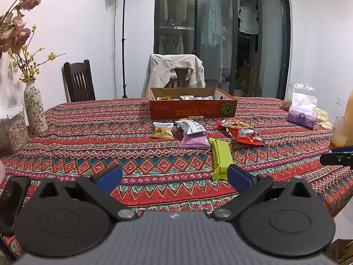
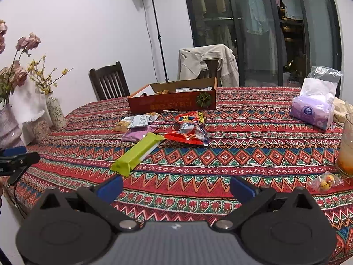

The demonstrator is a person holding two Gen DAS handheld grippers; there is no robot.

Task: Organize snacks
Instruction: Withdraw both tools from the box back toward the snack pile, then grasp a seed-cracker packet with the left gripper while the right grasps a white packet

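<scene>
A red cardboard box (image 1: pixel 193 109) (image 2: pixel 172 103) holding several snack packets stands at the table's far middle. In front of it lie loose snacks: a green bar (image 1: pixel 220 158) (image 2: pixel 136 153), a purple packet (image 1: pixel 195 141) (image 2: pixel 138 135), a silver packet (image 1: pixel 192 127) (image 2: pixel 141 120), a yellow chip packet (image 1: pixel 162 130) (image 2: pixel 121 125) and red packets (image 1: pixel 242 132) (image 2: pixel 190 130). My left gripper (image 1: pixel 174 176) is open and empty, low over the near table, the green bar just past its right finger. My right gripper (image 2: pixel 176 187) is open and empty, nearer than the snacks.
A patterned tablecloth (image 1: pixel 88 132) covers the table. Vases with flowers (image 1: pixel 34 108) (image 2: pixel 55 110) and a jar (image 1: pixel 13 130) stand at the left. A purple tissue pack (image 1: pixel 302 114) (image 2: pixel 313 112), a glass (image 2: pixel 347 150) and a small candy bag (image 2: pixel 326 182) sit at the right. Chairs stand behind.
</scene>
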